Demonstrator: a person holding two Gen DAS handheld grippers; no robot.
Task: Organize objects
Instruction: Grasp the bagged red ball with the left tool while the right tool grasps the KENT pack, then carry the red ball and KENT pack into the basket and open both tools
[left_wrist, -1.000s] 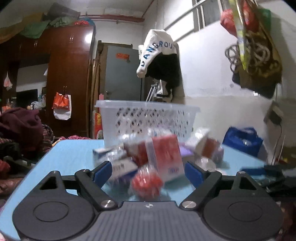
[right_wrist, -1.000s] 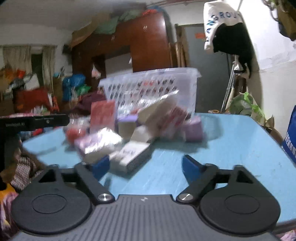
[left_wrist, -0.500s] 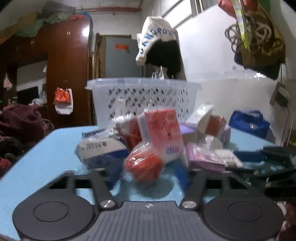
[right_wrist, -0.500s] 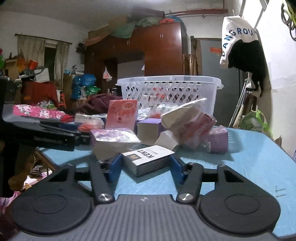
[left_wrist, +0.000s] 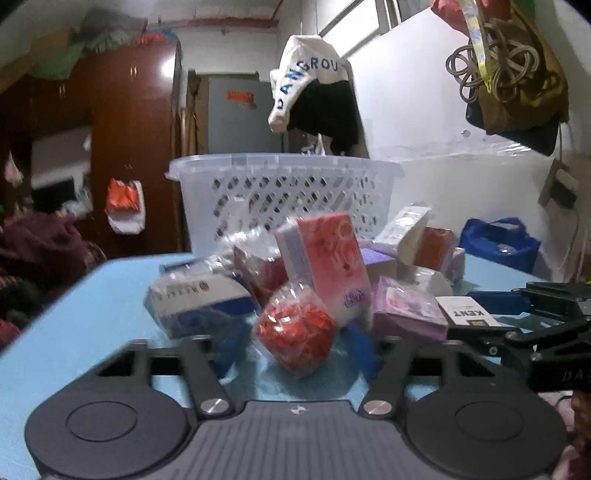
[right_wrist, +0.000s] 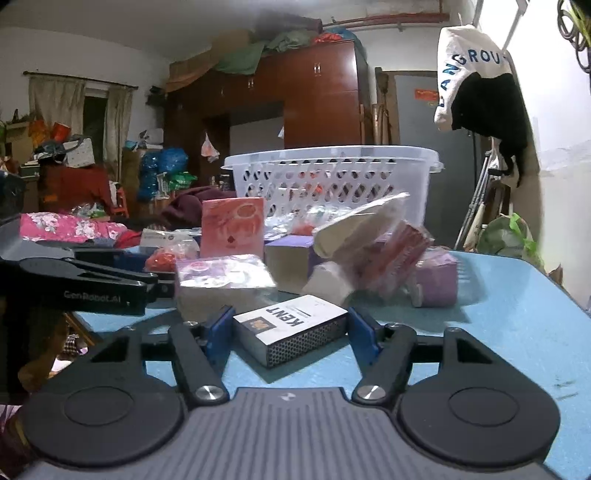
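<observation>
A heap of wrapped boxes and packets lies on the blue table in front of a white perforated basket. My left gripper sits low at the near edge of the heap. Its jaws are closing on a red packet in clear wrap, with the blue pads against the wrap on both sides. A pink box leans behind the packet. My right gripper straddles a white KENT box that lies flat and skewed on the table. Its jaws are opening, the pads right beside the box's ends.
A purple packet lies between the two grippers. A blue-and-white box sits left of the red packet. The left gripper's body shows at the left of the right wrist view. Bare table lies to the right. Clothes hang on the wall behind.
The left jaws have come in from wide apart to flank the red packet, and the gripper has dropped toward the heap. The right jaws closed round the KENT box, then widened; the box now sits skewed.
</observation>
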